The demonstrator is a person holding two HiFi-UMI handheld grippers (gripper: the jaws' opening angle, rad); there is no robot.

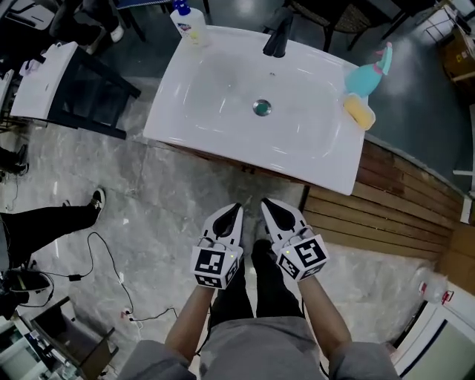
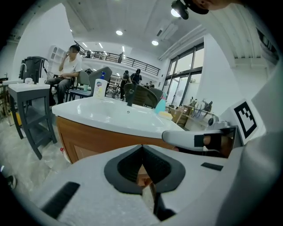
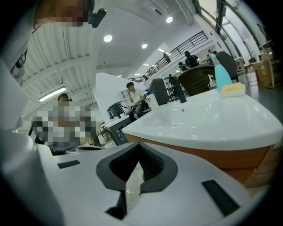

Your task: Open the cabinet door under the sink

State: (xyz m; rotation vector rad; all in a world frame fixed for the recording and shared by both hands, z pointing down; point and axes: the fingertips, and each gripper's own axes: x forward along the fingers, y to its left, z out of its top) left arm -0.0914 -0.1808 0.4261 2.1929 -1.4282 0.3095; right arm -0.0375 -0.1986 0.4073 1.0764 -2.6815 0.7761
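the white ceramic sink basin (image 1: 169,104) sits on a brown wooden cabinet. from the head view only a thin strip of that wood shows under the basin's near rim. the brown wooden cabinet door (image 2: 86,145) is plainer in the left gripper view, as a framed panel directly below the basin's edge. it looks flush with the cabinet front, so it reads as closed.

the white left gripper (image 1: 235,209) and the white right gripper (image 1: 266,203) hang side by side over the grey marble floor (image 1: 148,200). they are in front of the sink, short of the cabinet and touching nothing. each gripper's own view shows its dark ribbed pads pressed together at the tips with nothing pinched between them.

on the basin's far edge stand a black faucet (image 1: 277,33) and a white soap bottle with a blue cap (image 1: 188,22). a teal spray bottle (image 1: 367,74) and a yellow sponge (image 1: 359,111) lie on the right corner. none of these concern the job.

as i judge it, the task has not begun. no handle or door edge has been reached, and no handle can be made out in any view. everything remains to be done: lowering a gripper to the door, spreading the jaws, catching the edge or pull, and swinging the door outward.
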